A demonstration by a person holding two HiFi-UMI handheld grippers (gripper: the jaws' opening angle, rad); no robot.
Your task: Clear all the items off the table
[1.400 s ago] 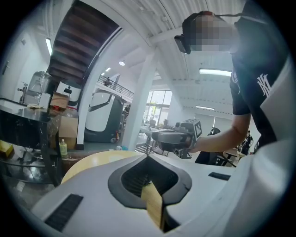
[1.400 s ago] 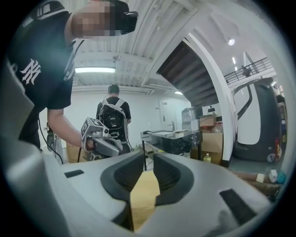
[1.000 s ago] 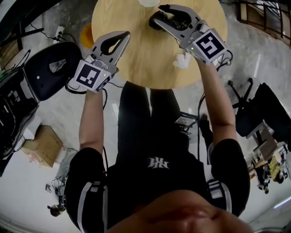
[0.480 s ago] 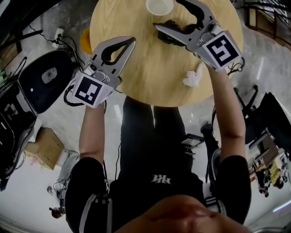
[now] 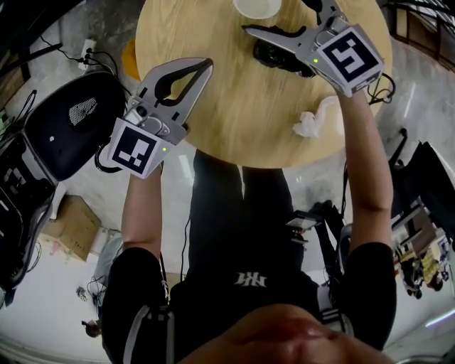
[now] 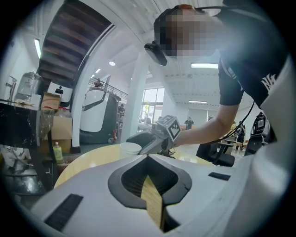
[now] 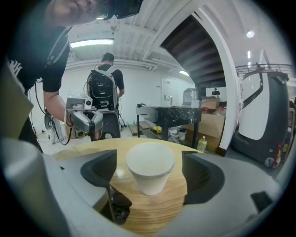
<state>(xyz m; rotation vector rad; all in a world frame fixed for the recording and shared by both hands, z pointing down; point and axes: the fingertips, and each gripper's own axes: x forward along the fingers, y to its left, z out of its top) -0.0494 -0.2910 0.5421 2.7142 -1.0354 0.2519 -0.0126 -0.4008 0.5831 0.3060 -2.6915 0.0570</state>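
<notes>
**Right gripper open around upright cup**

Right gripper [image 5: 281, 18]: jaws wide apart and have just been opening. The white cup [image 7: 150, 166] stands between them, with a gap on each side and no pad contact. The cup's long axis is vertical, mouth up, narrow base on the table [image 5: 234, 106]. It sits at the far side of the table, centred in the jaw opening.

A black item [image 5: 274, 53] lies on the table under the right gripper's left jaw, just nearer than the cup. A crumpled tissue [image 5: 311, 122] lies near the table's right edge, on the near side of that gripper.

Left gripper [image 5: 202, 67]: jaws together, nothing held. It is over the near-left part of the table, well apart from the cup.
</notes>
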